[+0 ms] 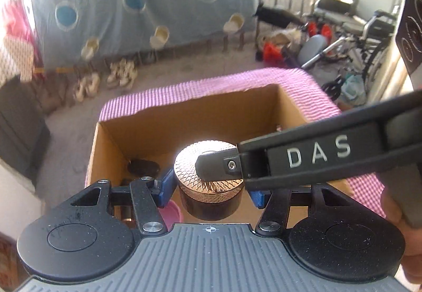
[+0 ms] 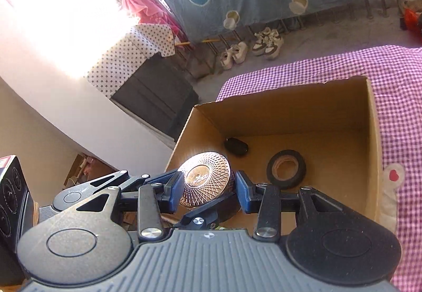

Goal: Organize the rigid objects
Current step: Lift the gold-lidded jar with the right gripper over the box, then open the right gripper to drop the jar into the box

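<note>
A round dark jar with a copper-coloured patterned lid [image 1: 209,175] hangs over the open cardboard box [image 1: 147,128]. My left gripper [image 1: 209,187] has its blue pads on the jar's two sides. My right gripper [image 2: 209,187] is shut on the lid [image 2: 204,178] from above; its black arm [image 1: 316,157] crosses the left wrist view. In the box [image 2: 290,117] lie a black tape roll [image 2: 286,169] and a small black oval object [image 2: 236,147].
The box stands on a pink checked cloth [image 2: 395,86]. A pink round object [image 1: 172,212] shows below the left fingers. Beyond the table are shoes [image 2: 266,45] on the floor, a blue hanging sheet [image 1: 147,1] and a wheelchair [image 1: 350,20].
</note>
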`<state>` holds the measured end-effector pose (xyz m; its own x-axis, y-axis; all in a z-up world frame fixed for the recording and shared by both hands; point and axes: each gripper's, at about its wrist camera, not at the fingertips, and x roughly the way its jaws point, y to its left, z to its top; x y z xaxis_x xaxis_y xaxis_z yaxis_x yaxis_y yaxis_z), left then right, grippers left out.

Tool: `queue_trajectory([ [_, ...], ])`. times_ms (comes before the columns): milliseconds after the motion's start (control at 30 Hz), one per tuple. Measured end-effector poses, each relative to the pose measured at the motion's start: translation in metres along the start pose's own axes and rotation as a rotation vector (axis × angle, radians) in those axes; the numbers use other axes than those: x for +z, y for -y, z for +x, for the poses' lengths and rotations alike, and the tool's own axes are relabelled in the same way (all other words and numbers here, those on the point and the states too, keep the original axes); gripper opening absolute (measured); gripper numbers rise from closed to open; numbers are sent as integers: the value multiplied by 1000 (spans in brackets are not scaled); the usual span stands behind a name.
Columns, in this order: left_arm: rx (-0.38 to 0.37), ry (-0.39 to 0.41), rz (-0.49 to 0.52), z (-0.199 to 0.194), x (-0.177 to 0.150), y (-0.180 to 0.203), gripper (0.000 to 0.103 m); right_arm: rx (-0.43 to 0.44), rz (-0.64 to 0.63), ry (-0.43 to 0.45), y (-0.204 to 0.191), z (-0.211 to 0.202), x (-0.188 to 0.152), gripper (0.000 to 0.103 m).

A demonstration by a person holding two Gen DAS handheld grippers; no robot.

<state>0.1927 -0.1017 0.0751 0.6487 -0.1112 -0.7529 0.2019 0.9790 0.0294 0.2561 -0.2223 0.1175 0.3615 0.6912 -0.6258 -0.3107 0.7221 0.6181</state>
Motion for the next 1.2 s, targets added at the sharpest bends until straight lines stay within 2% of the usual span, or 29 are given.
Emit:
queue_trajectory([
  [167, 8, -166, -97, 50, 13, -32, 55, 4, 39, -108, 20, 61, 30, 46],
  [300, 21, -253, -181, 85, 24, -50, 55, -20, 44, -165, 31, 102, 41, 46],
  [533, 99, -323, -249, 114, 34, -62, 55, -23, 55, -222, 44, 147, 58, 46],
  [600, 99, -334, -265, 119, 35, -64, 55, -23, 54, -232, 47, 155, 59, 46],
  [767, 87, -359, -302, 129, 34, -69, 56, -32, 43, -237, 53, 159, 58, 46],
  [933, 86, -372, -293, 129, 34, -64, 57, -31, 60, -229, 60, 153, 58, 46],
  [1067, 98, -343, -289, 116, 38, -61, 58, -20, 81, -203, 63, 141, 59, 45],
  [1200, 85, -317, -302, 92, 42, -59, 58, 0, 93, -139, 58, 109, 58, 45],
])
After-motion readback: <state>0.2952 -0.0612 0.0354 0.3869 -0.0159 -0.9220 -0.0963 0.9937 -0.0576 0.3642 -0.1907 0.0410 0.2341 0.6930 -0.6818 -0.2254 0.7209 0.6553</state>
